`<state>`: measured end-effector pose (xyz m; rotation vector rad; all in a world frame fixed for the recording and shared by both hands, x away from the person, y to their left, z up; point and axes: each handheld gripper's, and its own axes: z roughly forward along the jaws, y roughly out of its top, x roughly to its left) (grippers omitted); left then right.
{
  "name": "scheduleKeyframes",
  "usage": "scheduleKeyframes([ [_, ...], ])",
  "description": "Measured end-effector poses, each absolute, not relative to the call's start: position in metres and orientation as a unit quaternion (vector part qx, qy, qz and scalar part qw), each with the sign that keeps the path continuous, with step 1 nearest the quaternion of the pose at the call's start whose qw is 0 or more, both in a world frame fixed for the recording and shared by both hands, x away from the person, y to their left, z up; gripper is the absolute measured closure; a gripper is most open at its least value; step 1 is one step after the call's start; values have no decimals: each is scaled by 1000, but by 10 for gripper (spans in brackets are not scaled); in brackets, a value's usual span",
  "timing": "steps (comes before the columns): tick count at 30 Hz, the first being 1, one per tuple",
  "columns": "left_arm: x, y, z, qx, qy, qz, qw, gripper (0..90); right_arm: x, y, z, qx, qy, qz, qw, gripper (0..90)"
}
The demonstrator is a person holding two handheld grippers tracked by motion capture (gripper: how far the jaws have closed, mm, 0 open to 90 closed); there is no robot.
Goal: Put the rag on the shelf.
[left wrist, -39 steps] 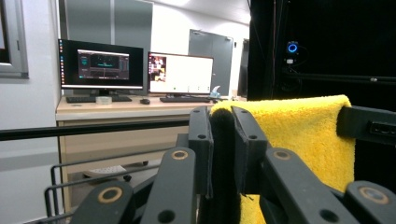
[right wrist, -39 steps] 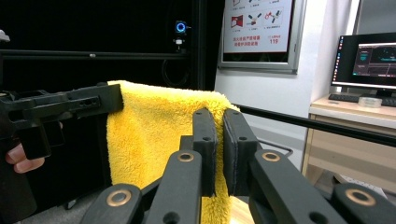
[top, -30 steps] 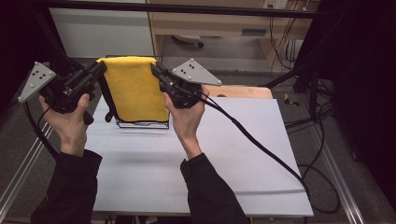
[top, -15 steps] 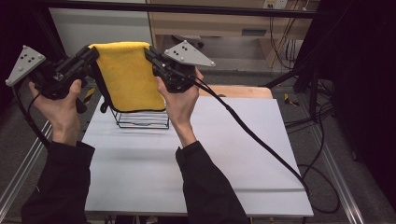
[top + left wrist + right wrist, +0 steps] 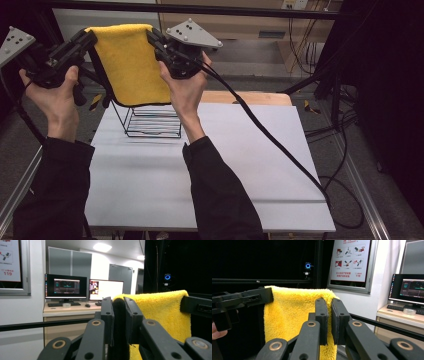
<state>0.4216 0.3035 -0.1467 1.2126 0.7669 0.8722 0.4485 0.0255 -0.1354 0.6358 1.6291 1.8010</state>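
Observation:
A yellow fluffy towel (image 5: pixel 132 65) hangs stretched between my two grippers, high above a black wire rack (image 5: pixel 150 120) on the white table (image 5: pixel 240 165). My left gripper (image 5: pixel 90 36) is shut on the towel's upper left corner; its jaws pinch the yellow towel (image 5: pixel 160 307) edge in the left gripper view. My right gripper (image 5: pixel 151 36) is shut on the upper right corner, and in the right gripper view the towel (image 5: pixel 292 312) spreads to the left of its jaws. The towel's lower edge hides the top of the rack.
A wooden board (image 5: pixel 250 97) lies at the table's far edge. A thick black cable (image 5: pixel 270 135) trails from the right gripper across the table to the right. A black frame bar (image 5: pixel 250 10) runs overhead at the back. Monitors (image 5: pixel 66 287) stand on a desk beyond.
Both hands have risen, lifting the towel up off the wire rack. The rack now stands uncovered below the towel's lower edge.

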Motion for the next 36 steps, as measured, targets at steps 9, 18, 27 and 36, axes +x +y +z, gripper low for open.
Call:
scheduleKeyframes([
  [9, 439, 305, -134, 539, 347, 395, 658, 788, 463, 32, -125, 243, 616, 680, 314, 849],
  [18, 456, 303, -122, 543, 351, 400, 649, 788, 477, 33, -119, 251, 609, 683, 316, 849],
  [27, 472, 304, -116, 541, 356, 400, 648, 788, 492, 36, -114, 257, 608, 679, 321, 848],
  [36, 488, 309, -116, 544, 359, 402, 643, 788, 508, 42, -114, 262, 609, 678, 318, 848],
])
